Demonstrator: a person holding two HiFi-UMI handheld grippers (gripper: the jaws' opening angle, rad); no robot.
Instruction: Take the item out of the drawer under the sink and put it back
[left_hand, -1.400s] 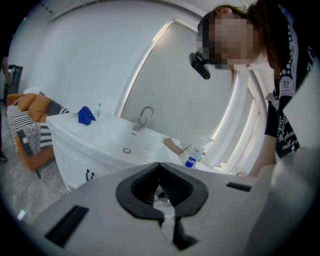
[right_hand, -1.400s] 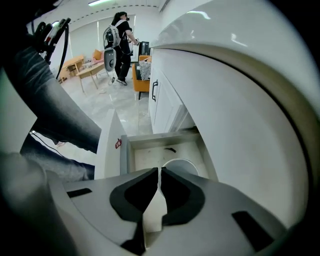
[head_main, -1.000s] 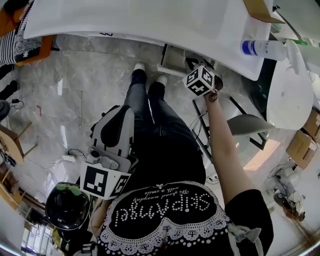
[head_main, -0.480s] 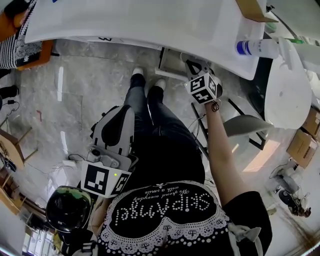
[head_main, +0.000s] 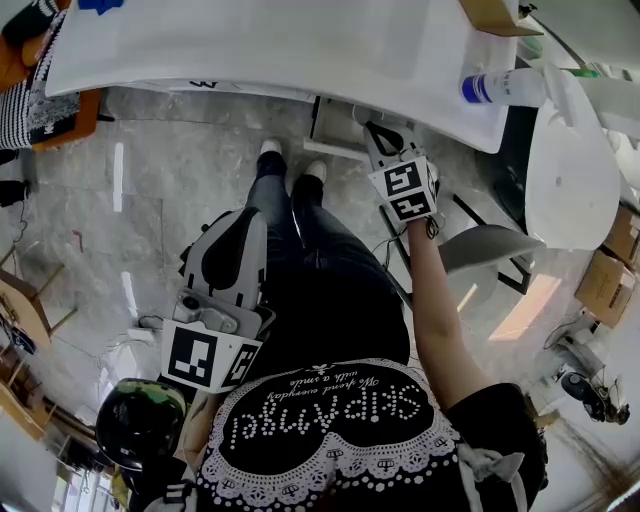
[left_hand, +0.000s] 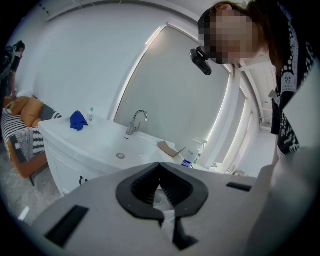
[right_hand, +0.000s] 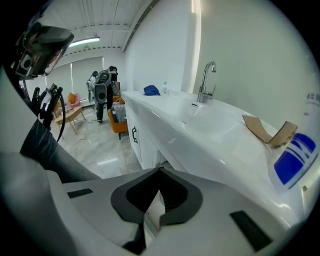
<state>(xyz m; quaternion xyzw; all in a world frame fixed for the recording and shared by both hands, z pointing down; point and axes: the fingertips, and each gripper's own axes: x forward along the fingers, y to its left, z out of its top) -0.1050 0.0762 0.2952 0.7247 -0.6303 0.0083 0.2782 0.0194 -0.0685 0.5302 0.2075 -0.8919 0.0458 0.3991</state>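
In the head view a white sink counter (head_main: 300, 50) runs across the top. A pale drawer front (head_main: 335, 122) shows under its near edge, and the inside and any item are hidden. My right gripper (head_main: 373, 130) is held out at arm's length, with its tips just below the counter edge beside that drawer. In the right gripper view its jaws (right_hand: 160, 170) are shut and empty, facing the cabinet front and its black handle (right_hand: 134, 134). My left gripper (head_main: 240, 217) hangs by the person's left thigh. In its own view it (left_hand: 160, 164) is shut with nothing held.
On the counter stand a faucet (right_hand: 207, 80), a blue cloth (right_hand: 151, 90), a folded cardboard piece (right_hand: 267, 131) and a blue-labelled bottle (head_main: 500, 90). A white oval fixture (head_main: 570, 170) and cardboard boxes (head_main: 605, 290) are at the right. An orange sofa (head_main: 40, 95) sits far left.
My right gripper has moved a little up and left toward the counter edge, and its marker cube has turned. The left gripper has stayed by the thigh.
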